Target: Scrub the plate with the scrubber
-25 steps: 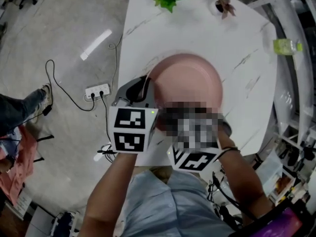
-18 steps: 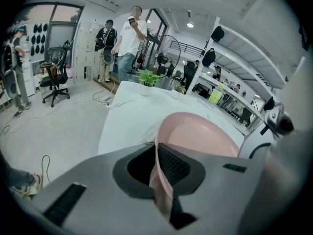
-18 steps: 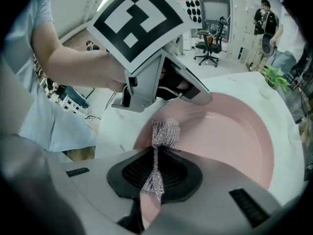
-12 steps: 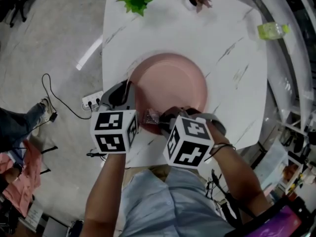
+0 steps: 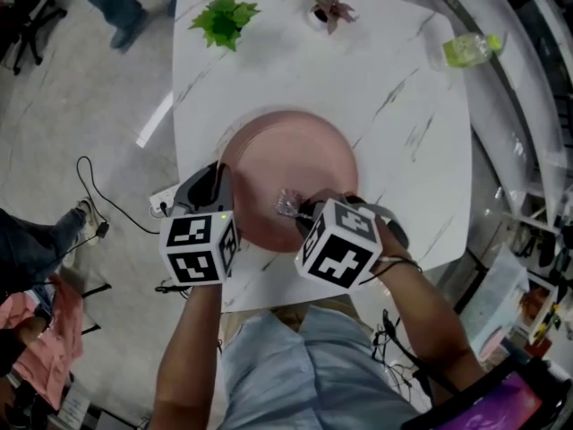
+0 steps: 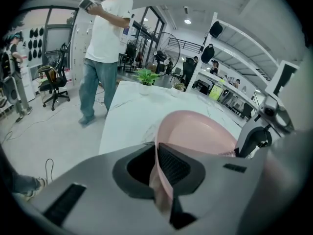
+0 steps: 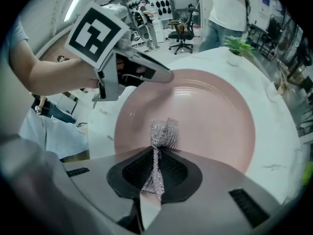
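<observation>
Plate [image 5: 291,155]: round, pink, smooth and glossy, shallow with a raised rim. It sits on the white marble-veined bench [image 5: 403,106], toward the near-left edge.

Left gripper [image 6: 159,173]: jaws closed onto the plate's left rim. The thin rim runs edge-on between the two dark cross-hatched pads.

Right gripper [image 7: 155,173]: jaws pinched tight on the scrubber [image 7: 164,133], a wad of silvery metal mesh. The mesh is squeezed to a narrow strip between the pads. Its free end fans out in a crinkled tuft just past the jaw tips, over the near part of the plate's flat; it looks to be touching the surface.

Far bench edge: a leafy green plant [image 5: 224,18] and a small reddish plant [image 5: 329,9]. A green bottle [image 5: 467,50] lies off the bench's right corner.
</observation>
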The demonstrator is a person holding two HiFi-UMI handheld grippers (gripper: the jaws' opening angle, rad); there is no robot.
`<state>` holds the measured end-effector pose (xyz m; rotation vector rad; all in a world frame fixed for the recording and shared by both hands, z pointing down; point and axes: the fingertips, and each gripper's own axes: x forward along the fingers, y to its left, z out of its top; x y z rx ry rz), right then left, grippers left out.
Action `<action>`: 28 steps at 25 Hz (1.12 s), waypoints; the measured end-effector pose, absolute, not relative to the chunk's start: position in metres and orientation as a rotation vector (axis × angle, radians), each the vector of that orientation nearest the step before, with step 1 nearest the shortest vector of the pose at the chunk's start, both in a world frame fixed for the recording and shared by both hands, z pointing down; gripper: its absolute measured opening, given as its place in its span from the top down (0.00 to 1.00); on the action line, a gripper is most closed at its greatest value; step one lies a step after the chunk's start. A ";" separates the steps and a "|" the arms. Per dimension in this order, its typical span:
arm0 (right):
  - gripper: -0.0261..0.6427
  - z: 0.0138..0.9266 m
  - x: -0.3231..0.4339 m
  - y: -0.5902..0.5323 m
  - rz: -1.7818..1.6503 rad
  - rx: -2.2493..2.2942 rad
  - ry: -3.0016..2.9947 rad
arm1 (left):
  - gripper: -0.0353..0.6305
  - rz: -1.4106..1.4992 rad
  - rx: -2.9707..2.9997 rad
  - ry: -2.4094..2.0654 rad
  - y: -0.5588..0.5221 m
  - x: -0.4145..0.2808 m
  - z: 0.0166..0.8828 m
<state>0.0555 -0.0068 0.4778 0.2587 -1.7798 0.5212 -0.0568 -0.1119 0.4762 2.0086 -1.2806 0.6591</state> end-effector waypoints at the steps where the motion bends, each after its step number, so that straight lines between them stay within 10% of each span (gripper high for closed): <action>1: 0.88 0.478 0.059 -0.010 0.529 0.285 -1.772 | 0.91 0.661 2.010 -1.280 -0.112 -0.057 0.476; 28: 0.88 0.479 0.101 -0.118 0.535 0.548 -1.720 | 0.91 0.625 1.996 -1.274 -0.111 -0.054 0.472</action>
